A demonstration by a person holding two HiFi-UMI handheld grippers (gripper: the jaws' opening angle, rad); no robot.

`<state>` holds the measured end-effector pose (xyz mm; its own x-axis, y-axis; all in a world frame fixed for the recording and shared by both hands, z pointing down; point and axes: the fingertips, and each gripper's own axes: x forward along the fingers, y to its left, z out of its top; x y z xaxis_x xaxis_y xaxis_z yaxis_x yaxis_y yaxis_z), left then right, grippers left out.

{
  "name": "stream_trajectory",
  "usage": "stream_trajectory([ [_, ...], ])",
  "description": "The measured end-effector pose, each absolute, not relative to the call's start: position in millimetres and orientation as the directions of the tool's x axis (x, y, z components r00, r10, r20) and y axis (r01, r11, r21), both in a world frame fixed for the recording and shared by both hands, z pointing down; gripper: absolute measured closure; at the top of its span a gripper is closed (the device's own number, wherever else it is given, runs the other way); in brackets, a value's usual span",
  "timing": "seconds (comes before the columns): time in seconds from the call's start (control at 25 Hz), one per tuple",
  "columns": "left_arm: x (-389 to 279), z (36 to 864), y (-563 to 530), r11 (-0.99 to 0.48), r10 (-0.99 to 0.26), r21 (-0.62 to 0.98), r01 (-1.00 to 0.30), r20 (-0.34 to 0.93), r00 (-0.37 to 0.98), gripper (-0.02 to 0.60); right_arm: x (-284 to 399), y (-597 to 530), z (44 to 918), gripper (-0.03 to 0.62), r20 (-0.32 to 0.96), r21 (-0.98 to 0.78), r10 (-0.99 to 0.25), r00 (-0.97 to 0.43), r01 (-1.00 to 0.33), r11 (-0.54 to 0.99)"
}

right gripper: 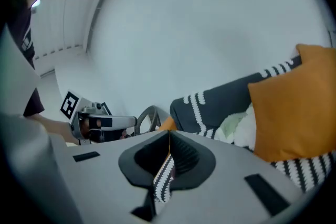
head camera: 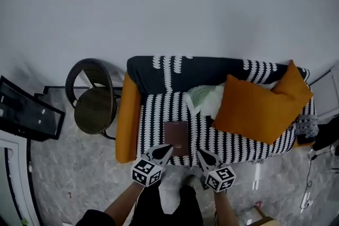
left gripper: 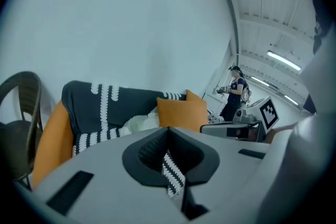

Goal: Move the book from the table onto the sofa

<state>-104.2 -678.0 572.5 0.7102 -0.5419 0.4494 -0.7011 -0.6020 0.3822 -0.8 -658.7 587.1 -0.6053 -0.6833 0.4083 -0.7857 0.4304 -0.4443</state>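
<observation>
A: Left gripper [left gripper: 168,132], jaw state?

B: Jaws were together tip to tip, nothing clamped. Only striped fabric showed through the slot behind them.

A: Right gripper [right gripper: 169,135]?

B: Same reading: jaws were closed on each other and empty. The two sat side by side at the lower centre of the head view, marker cubes towards the bottom edge, tips pointing up the frame at the seat.

A: Location of the book [head camera: 176,137]?

B: It lay flat on the sofa [head camera: 159,114], on the black-and-white striped seat near the front edge, left of centre. It was dark brown and closed. The left gripper's tip overlapped its lower left corner in the head view; contact could not be judged from there. The right tip was just to the book's right, apart from it.

A: Surroundings?

B: A large orange cushion [head camera: 259,108] leaned on the seat's right half, with a pale green-and-white cloth [head camera: 204,98] bunched just left of it. A dark round chair [head camera: 95,106] stood on the floor left of the sofa's orange arm. In the left gripper view, a person [left gripper: 233,93] stood far off at right.
</observation>
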Motion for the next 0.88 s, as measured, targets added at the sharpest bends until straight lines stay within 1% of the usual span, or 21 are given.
stream_trajectory([
  [0.16,-99,514,-676,-0.644,-0.586,0.320,-0.695,0.378,0.717,0.566,-3,-656,523,0.571,0.328,-0.329,-0.724,-0.607,-0.792,0.515],
  [0.4,-93,437,-657,-0.686,-0.619,0.264,-0.677,0.276,0.735,0.568,-16,-640,447,0.571,0.218,-0.213,-0.749,-0.625,-0.780,0.589],
  [0.64,-82,378,-639,-0.729,-0.639,0.160,-0.666,0.191,0.745,0.568,-22,-628,386,0.571,0.110,-0.128,-0.762,-0.638,-0.770,0.625],
  [0.88,-75,337,-628,-0.753,-0.642,0.085,-0.653,0.125,0.756,0.568,-28,-621,341,0.572,0.004,-0.063,-0.764,-0.646,-0.762,0.644],
])
